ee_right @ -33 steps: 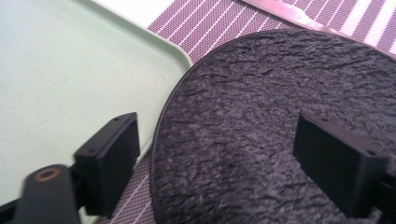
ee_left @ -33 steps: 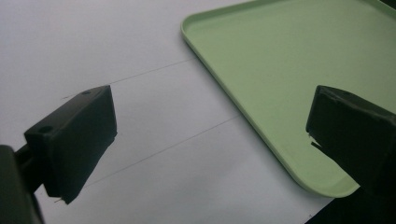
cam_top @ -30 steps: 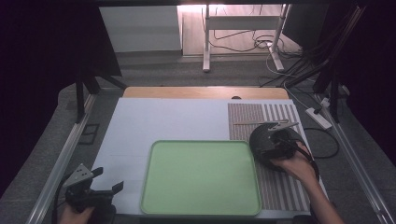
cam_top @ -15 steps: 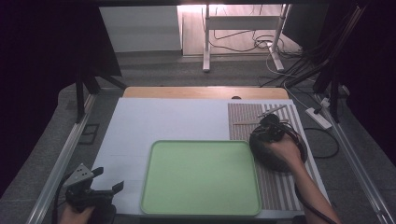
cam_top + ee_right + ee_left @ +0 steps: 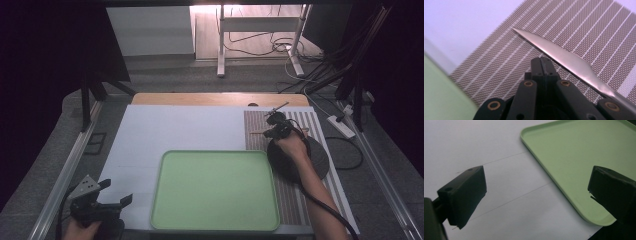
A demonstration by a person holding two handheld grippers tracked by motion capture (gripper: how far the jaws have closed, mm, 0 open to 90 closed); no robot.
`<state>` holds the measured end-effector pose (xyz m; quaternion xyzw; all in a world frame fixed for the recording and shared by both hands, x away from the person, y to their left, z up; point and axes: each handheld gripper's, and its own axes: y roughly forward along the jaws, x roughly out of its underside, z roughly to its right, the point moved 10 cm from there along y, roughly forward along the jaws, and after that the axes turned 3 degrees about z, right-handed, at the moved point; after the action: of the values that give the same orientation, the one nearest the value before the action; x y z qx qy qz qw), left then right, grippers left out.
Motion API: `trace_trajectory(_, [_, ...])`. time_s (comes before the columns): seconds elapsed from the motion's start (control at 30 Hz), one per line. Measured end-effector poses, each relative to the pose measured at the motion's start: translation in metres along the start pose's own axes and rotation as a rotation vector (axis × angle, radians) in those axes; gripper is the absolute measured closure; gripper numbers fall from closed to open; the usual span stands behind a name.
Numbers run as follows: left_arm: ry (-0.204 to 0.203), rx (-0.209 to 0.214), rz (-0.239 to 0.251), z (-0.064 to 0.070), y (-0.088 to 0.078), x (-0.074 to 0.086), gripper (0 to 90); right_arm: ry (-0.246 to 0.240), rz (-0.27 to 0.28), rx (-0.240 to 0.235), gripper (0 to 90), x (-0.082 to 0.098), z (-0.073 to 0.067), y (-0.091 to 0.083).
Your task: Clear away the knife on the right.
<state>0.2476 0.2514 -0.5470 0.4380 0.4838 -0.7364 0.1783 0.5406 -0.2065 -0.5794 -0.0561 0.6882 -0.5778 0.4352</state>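
Observation:
My right gripper (image 5: 276,126) hovers over the far part of the striped placemat (image 5: 292,205), just beyond a dark round plate (image 5: 314,161). Its jaws have just been closing and now stand pressed together with nothing between them (image 5: 543,60). A table knife (image 5: 564,56) lies flat on the mat right beside the tips, its blade pointing up-left in the right gripper view. My left gripper (image 5: 107,200) rests at the near left corner of the white table top, open and empty (image 5: 539,187). The light green tray (image 5: 215,153) lies empty between the two hands.
The tray's rim (image 5: 541,167) runs close to the left gripper's right jaw. The white surface (image 5: 175,130) stretches beyond the tray. A wooden strip (image 5: 215,99) edges the far side, with cables (image 5: 345,130) trailing off the right.
My right hand has moved from over the dark plate toward the far end of the placemat, and its jaws have come together. The left hand has stayed put.

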Motion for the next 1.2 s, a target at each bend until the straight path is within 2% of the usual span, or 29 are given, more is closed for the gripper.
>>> trace_trajectory(0.07, [0.0, 0.0, 0.0, 0.0, 0.0, 0.0, 2.9, 0.002, -0.025, 0.014, 89.9, 0.003, 0.006, 0.006])
trace_trajectory(0.17, [-0.002, 0.0, -0.001, 0.0, 0.0, 0.0, 3.0, 0.026, -0.015, 0.018, 90.0, 0.001, 0.017, 0.008])
trace_trajectory(0.2, [-0.002, 0.0, -0.001, 0.0, 0.0, 0.0, 3.0, 0.026, -0.015, 0.018, 90.0, 0.001, 0.017, 0.008])
trace_trajectory(0.23, [-0.002, -0.001, -0.001, 0.0, 0.0, 0.0, 3.0, 0.038, -0.01, 0.023, 90.0, -0.001, 0.026, 0.01])
trace_trajectory(0.27, [-0.002, -0.001, -0.001, 0.0, 0.0, 0.0, 3.0, 0.038, -0.01, 0.023, 90.0, -0.001, 0.026, 0.01])
trace_trajectory(0.33, [-0.001, -0.001, -0.002, 0.0, 0.0, 0.0, 3.1, 0.058, -0.001, 0.028, 90.0, -0.004, 0.037, 0.012])
trace_trajectory(0.4, [-0.003, -0.001, -0.003, 0.0, 0.001, 0.0, 3.1, 0.067, 0.003, 0.03, 90.0, -0.005, 0.041, 0.013])
trace_trajectory(0.43, [-0.006, 0.0, -0.003, 0.0, 0.001, 0.0, 3.1, 0.08, 0.007, 0.039, 90.0, -0.008, 0.049, 0.015])
trace_trajectory(0.47, [-0.006, 0.0, -0.003, 0.0, 0.001, 0.0, 3.1, 0.08, 0.007, 0.039, 90.0, -0.008, 0.049, 0.015])
trace_trajectory(0.57, [-0.008, 0.001, -0.003, 0.0, 0.001, 0.0, 3.1, 0.106, 0.021, 0.048, 90.0, -0.013, 0.06, 0.018])
trace_trajectory(0.8, [-0.007, 0.0, -0.004, -0.001, 0.001, 0.0, 3.2, 0.142, 0.052, 0.054, 90.0, -0.017, 0.074, 0.022])
trace_trajectory(0.83, [-0.007, 0.0, -0.004, -0.001, 0.001, 0.0, 3.2, 0.144, 0.055, 0.068, 90.0, -0.018, 0.079, 0.022])
trace_trajectory(0.93, [-0.006, -0.001, -0.006, -0.001, 0.001, 0.0, 3.3, 0.15, 0.059, 0.077, 90.0, -0.018, 0.084, 0.022])
trace_trajectory(0.97, [-0.005, -0.002, -0.008, -0.001, 0.001, 0.0, 3.3, 0.162, 0.062, 0.097, 90.0, -0.018, 0.09, 0.022])
trace_trajectory(1.07, [-0.006, -0.002, -0.009, -0.001, 0.001, 0.0, 3.3, 0.169, 0.062, 0.097, 90.0, -0.018, 0.092, 0.023])
trace_trajectory(1.1, [-0.006, -0.003, -0.01, 0.0, 0.001, 0.0, 3.3, 0.162, 0.045, 0.13, 89.9, -0.019, 0.096, 0.023])
trace_trajectory(1.2, [-0.003, -0.004, -0.012, 0.0, 0.001, 0.0, 3.4, 0.155, 0.02, 0.147, 89.9, -0.019, 0.096, 0.021])
